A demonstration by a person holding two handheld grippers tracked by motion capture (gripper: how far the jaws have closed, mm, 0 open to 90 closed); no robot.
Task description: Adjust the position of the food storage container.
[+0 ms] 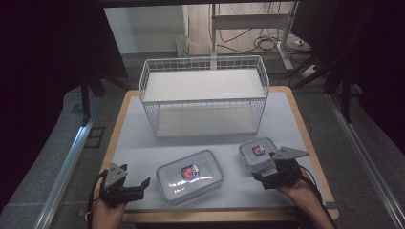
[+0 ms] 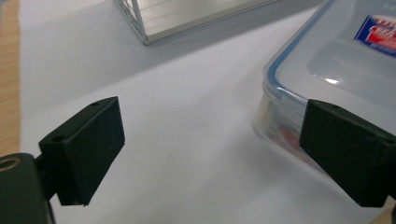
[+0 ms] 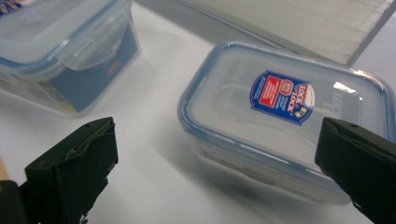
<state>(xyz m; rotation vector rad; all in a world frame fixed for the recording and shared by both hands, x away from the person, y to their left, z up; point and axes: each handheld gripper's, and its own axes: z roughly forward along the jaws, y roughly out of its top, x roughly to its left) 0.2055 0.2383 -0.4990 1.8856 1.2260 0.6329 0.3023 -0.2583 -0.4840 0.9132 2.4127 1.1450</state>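
On the table's (image 1: 143,157) white surface, toward twelve o'clock from where I sit, stands a white wire basket (image 1: 204,95) with two flat shelves, its open front facing me. Behind it, past the table's far edge, I see a metal frame and loose cables on the floor.

At about six o'clock from the basket lies the large clear container (image 1: 190,175), its lid rimmed in blue and carrying a red and blue label. The small container (image 1: 258,153) of the same kind sits at its three o'clock, a strip of bare table between the two.

My left gripper (image 1: 141,185) rests low near the front edge, at nine o'clock from the large container and just beside it. Its jaws are spread wide with nothing between them. From the left gripper view the large container's (image 2: 327,70) corner lies just behind the right-hand jaw; whether the jaw touches it I cannot tell. The basket's (image 2: 187,18) lower corner shows farther on, bare table before it.

My right gripper (image 1: 265,177) sits at five o'clock from the small container, close against its near corner. Its jaws also stand wide apart, holding nothing. In the right gripper view the small container (image 3: 285,116) lies straight ahead between the jaws, and the large container (image 3: 65,51) stands at ten o'clock, apart from it.
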